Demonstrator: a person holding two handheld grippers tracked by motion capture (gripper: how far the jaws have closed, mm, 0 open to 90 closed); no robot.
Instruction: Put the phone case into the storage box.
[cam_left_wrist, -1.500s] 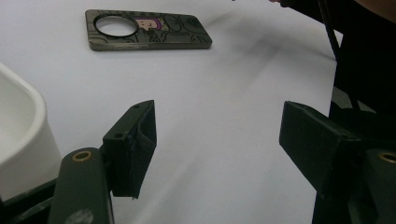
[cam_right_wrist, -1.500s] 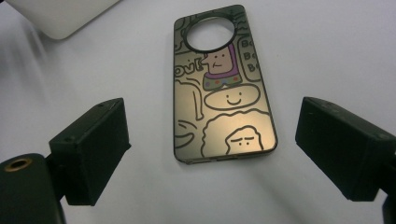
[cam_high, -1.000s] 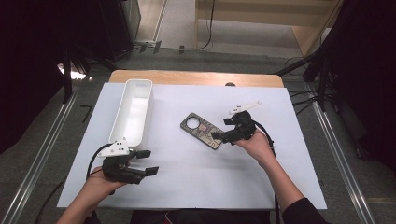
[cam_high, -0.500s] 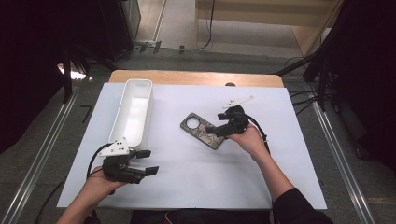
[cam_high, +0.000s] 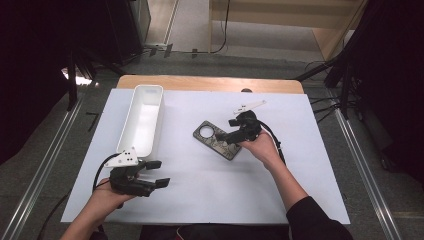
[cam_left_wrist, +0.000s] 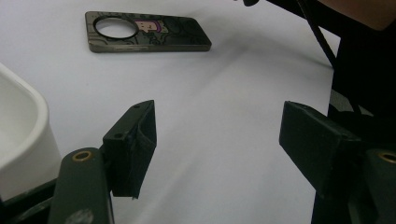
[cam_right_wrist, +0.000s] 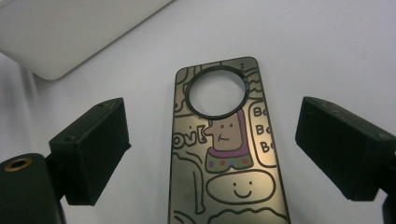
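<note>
The flat, dark, cartoon-printed phone case with a round camera hole (cam_right_wrist: 229, 154), lying mid-table, is being straddled by the wide-open right gripper (cam_right_wrist: 219, 144); judged light, thin and slippery, it is best pinched across its long edges.

- Phone case (cam_right_wrist: 227, 154): dark and flat, covered in cartoon doodles, with a round camera hole near its far end.
- It lies flat on the bench, between the right gripper's (cam_right_wrist: 210, 144) spread jaws, untouched, lengthwise along them.

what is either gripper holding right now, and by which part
Nothing. The right gripper is open astride the phone case; the left gripper is open.
</note>
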